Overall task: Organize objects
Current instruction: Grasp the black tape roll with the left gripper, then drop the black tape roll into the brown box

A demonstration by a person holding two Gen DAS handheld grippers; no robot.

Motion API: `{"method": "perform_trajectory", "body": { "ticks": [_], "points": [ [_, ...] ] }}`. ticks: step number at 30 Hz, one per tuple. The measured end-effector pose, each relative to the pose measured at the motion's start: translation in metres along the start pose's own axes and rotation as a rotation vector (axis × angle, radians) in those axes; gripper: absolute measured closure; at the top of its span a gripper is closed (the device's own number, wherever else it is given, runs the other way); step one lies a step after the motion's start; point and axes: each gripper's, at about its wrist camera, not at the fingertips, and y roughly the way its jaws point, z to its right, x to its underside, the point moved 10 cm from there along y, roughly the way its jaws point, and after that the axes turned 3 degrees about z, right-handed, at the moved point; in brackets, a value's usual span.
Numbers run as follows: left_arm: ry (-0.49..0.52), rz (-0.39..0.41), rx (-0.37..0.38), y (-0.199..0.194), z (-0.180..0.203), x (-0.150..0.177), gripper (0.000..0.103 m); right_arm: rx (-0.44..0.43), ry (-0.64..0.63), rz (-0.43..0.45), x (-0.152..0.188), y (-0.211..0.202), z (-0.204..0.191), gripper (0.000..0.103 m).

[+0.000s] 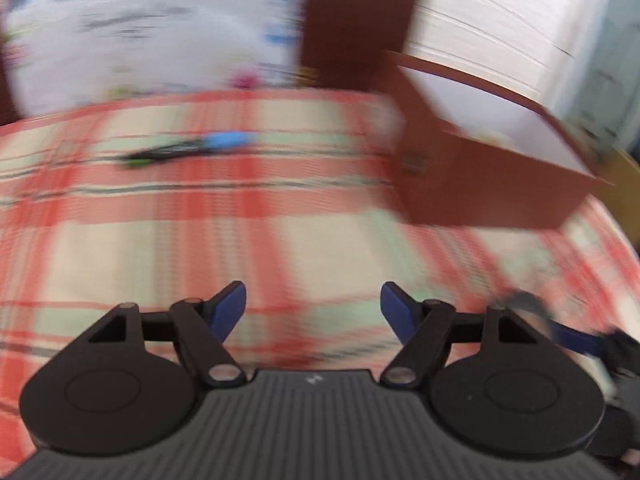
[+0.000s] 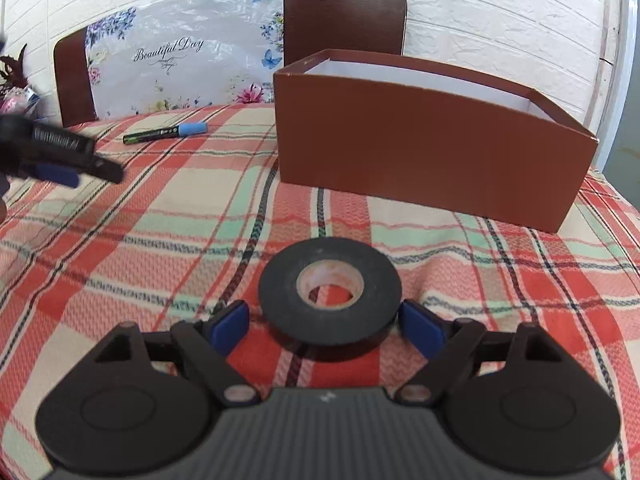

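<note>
Right gripper (image 2: 326, 322) bracketing a black tape roll (image 2: 330, 292) lying flat on the plaid-clothed counter (image 2: 160, 220), jaws standing open; right blue pad (image 2: 420, 326) touching or nearly touching the roll at its 3 o'clock edge, left pad (image 2: 230, 324) just apart at 9 o'clock. Brown box (image 2: 432, 140), open-topped and white inside, sitting at 1 o'clock beyond the roll. Blue-capped marker (image 2: 166, 133) lying at 11 o'clock near the counter's far edge. Left gripper (image 1: 313, 312) hovering open and empty over bare cloth, its view heavily smeared; appearing in the right wrist view at 9 o'clock (image 2: 60, 160).

Risks, as judgement:
- Uneven pad contact likely shoving the roll sideways toward 9 o'clock before clamping.
- Gripping only the near curve of the round rim, risking the roll squirting forward toward 12 o'clock.
- Pads dragging and bunching the loose cloth beneath.
- Carried roll possibly clipping the box's near wall if lifted too low.
</note>
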Motion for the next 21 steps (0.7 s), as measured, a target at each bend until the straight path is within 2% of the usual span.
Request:
{"method": "perform_trajectory", "body": {
  "ticks": [2,4,8,11,12,13,14,15,17,19,21],
  "points": [
    [0.061,-0.038,0.078,0.003,0.042,-0.001,0.030,-0.012,0.009,0.010,-0.002,-0.002,0.002,0.018],
    [0.112,-0.067,0.121,0.010,0.073,0.002,0.030,-0.007,0.016,0.020,-0.003,-0.006,0.006,0.018],
    [0.186,-0.164,0.142,0.036,0.104,0.018,0.036,-0.016,0.029,0.016,0.000,-0.007,0.013,0.018],
    [0.197,-0.227,0.123,0.056,0.108,0.035,0.041,-0.019,0.006,0.022,0.000,-0.008,0.012,0.018],
    [0.181,-0.217,0.129,0.059,0.106,0.036,0.042,-0.024,-0.003,0.023,0.000,-0.007,0.011,0.020],
    [0.187,-0.204,0.130,0.059,0.107,0.037,0.048,-0.037,-0.008,0.016,0.001,-0.006,0.009,0.026],
    [0.198,-0.198,0.148,0.057,0.110,0.037,0.057,-0.054,-0.009,0.005,0.003,-0.003,0.007,0.026],
    [0.190,-0.204,0.177,0.053,0.113,0.036,0.071,-0.050,-0.017,0.005,0.004,-0.002,0.005,0.027],
    [0.181,-0.185,0.161,0.045,0.113,0.027,0.072,-0.053,-0.031,0.018,0.001,-0.003,0.002,0.027],
    [0.169,-0.122,0.175,0.032,0.113,0.005,0.072,-0.065,0.006,0.044,-0.010,-0.008,0.004,0.027],
    [0.154,-0.049,0.191,0.017,0.115,-0.025,0.072,-0.066,0.027,0.120,-0.031,-0.018,0.008,0.027]
  ]
}}
